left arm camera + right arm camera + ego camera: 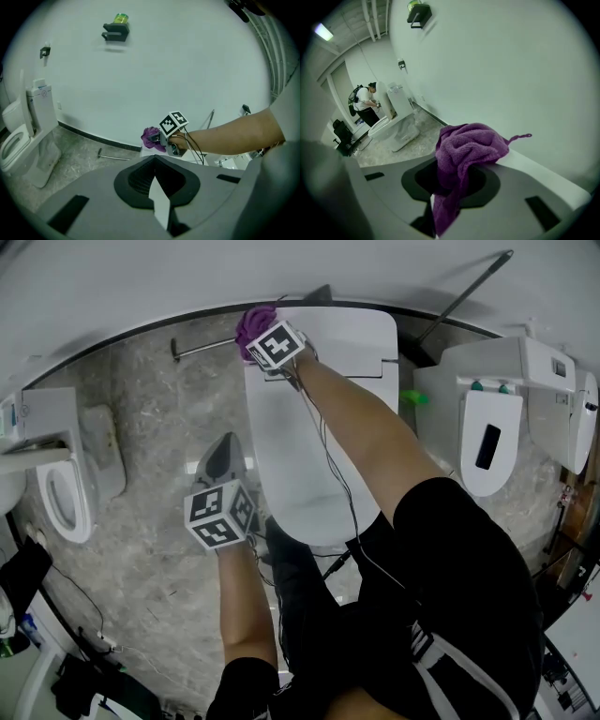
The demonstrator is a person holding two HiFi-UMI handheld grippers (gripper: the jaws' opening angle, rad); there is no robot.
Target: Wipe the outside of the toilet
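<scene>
— Which step is shown?
— Wiping, it is judged: a purple cloth [250, 324] is clamped in the right gripper [262, 341] at the toilet [323, 442] rear edge. The left gripper [223, 457] is seen closed and empty.
— What is called for next?
— A pressed stroke along the shell.

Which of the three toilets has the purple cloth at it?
The middle toilet, lid closed: the right gripper holds the purple cloth at its rear top. The left toilet and the right toilet have no cloth.

Toilet [323, 442]: smooth, glossy white shell. Cloth [468, 147] at its rear edge: purple, looped terry pile, matt. Floor [155, 442] beside toilet: grey veined stone look.
</scene>
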